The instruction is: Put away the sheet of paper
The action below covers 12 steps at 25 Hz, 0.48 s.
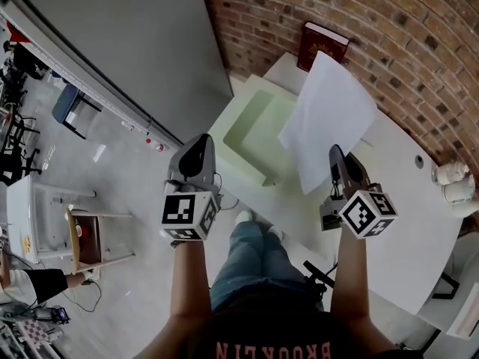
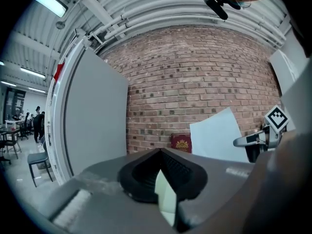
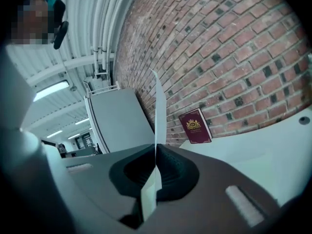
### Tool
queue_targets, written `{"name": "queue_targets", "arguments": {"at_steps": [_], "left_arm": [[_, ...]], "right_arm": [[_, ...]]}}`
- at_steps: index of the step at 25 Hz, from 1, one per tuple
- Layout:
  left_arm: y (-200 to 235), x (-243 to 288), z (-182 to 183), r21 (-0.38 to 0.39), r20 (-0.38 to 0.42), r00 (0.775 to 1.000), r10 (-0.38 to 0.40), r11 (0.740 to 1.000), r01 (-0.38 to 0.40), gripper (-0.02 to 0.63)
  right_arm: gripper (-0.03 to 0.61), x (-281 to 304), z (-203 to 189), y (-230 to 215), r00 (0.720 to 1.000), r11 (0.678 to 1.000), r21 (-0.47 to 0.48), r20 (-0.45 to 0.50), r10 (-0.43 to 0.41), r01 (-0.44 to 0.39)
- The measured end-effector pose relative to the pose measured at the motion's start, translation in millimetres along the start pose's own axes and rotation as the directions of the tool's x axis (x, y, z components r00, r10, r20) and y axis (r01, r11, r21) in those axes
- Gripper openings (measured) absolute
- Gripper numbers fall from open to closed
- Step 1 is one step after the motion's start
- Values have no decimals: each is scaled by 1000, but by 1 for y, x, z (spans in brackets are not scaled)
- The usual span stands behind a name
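A white sheet of paper (image 1: 329,111) hangs upright above the white table (image 1: 404,223), its lower corner pinched in my right gripper (image 1: 336,154), which is shut on it. In the right gripper view the sheet (image 3: 157,111) rises edge-on from between the jaws of the right gripper (image 3: 155,150). My left gripper (image 1: 198,146) hovers off the table's left edge next to a pale green tray (image 1: 243,155), with its jaws together and nothing in them. The left gripper view shows the left gripper (image 2: 160,152) level, with the paper (image 2: 217,140) to its right.
A dark red book (image 1: 323,45) leans against the brick wall behind the tray, and shows as a red book (image 3: 195,126) in the right gripper view. Two white cups (image 1: 453,176) stand at the table's right end. A grey partition (image 1: 142,43) stands to the left.
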<state>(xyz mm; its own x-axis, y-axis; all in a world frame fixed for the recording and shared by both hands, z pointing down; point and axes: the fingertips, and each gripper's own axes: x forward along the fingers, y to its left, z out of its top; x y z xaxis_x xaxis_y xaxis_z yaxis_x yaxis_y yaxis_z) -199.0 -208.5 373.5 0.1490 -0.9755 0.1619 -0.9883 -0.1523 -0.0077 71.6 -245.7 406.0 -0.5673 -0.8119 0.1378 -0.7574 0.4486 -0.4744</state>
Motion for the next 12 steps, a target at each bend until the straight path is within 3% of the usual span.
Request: {"name": "queue_targets", "arguments": {"at_steps": [12], "left_arm": [[3, 29, -19, 6, -57, 995, -82, 997, 82, 0]], "right_arm": [[2, 12, -55, -29, 990, 978, 194, -133, -56, 81]]}}
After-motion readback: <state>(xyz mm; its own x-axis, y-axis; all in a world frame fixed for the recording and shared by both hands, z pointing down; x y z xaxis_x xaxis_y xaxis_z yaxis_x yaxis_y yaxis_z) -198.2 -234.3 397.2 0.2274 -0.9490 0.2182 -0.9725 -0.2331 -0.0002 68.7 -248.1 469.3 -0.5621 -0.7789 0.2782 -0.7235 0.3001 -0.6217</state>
